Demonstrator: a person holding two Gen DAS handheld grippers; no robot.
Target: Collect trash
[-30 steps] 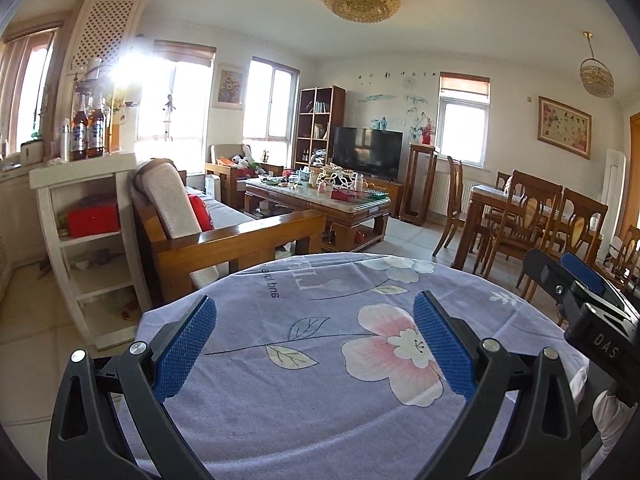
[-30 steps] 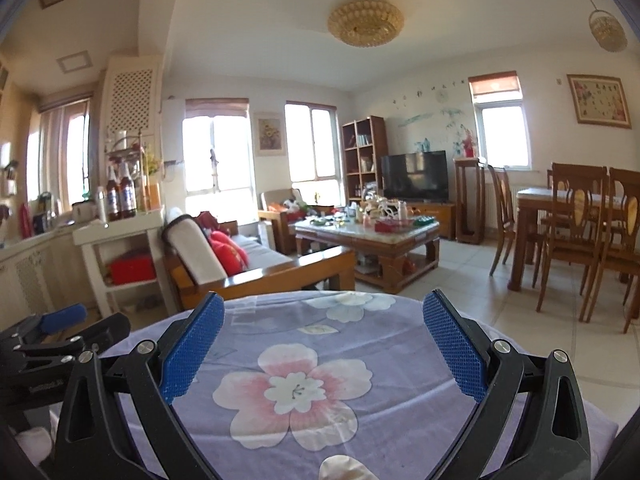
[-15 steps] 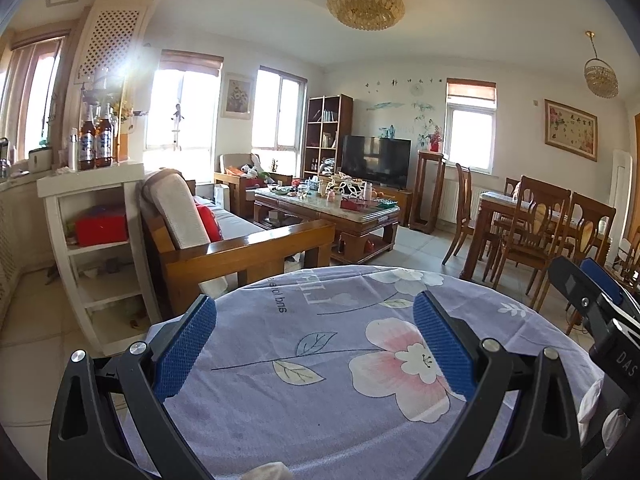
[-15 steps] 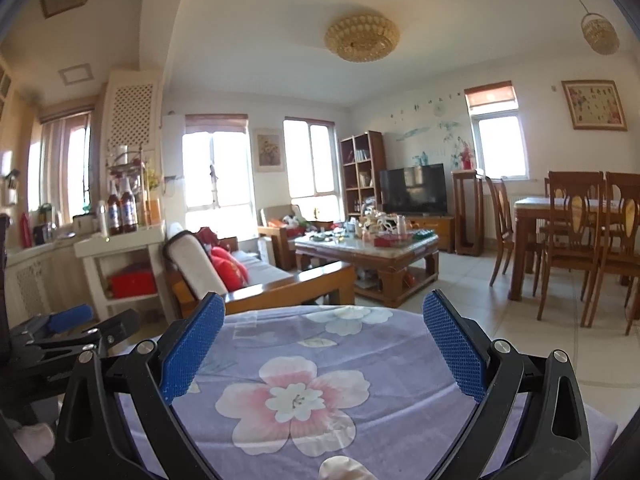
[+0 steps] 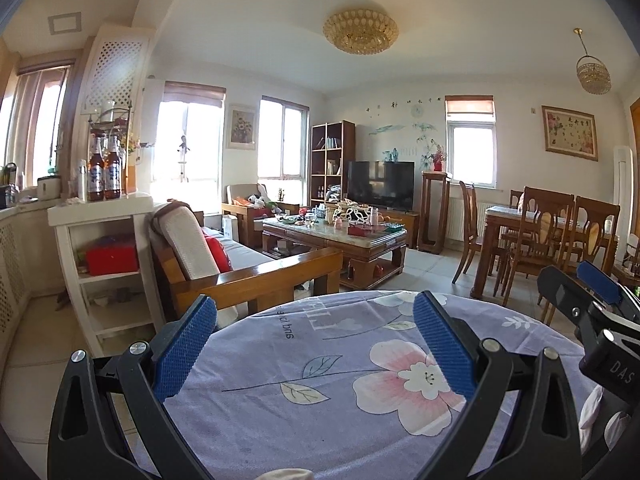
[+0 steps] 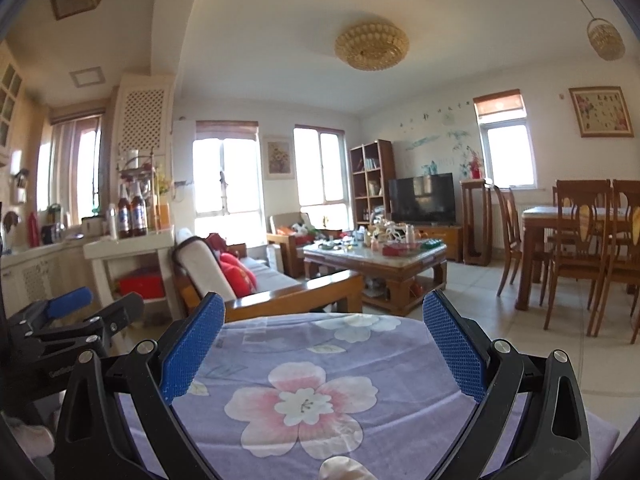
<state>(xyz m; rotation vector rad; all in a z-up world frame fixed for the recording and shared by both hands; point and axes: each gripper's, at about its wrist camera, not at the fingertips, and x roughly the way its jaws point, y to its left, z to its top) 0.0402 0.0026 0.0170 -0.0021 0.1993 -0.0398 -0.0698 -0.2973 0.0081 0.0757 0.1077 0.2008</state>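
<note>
No trash could be identified with certainty: a pale crumpled scrap [image 6: 344,469] lay on the flowered cloth of the worktop [image 6: 320,344] at the bottom edge of the right view, cut off by the frame, perhaps the same scrap [image 5: 286,474] seen in the left view. No bin or bag was in view. Left tongs [image 5: 312,344] and right tongs [image 6: 322,344] both hovered over the cloth, spread wide and empty. Progress could not be judged; the scene fits either trash remaining or nearly all gathered. The distant coffee table [image 5: 336,232] was cluttered, items too small to make out.

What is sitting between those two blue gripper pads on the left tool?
Only the purple floral tablecloth, a pink flower printed on it; the left gripper is open and holds nothing, as the left wrist view shows.
</note>
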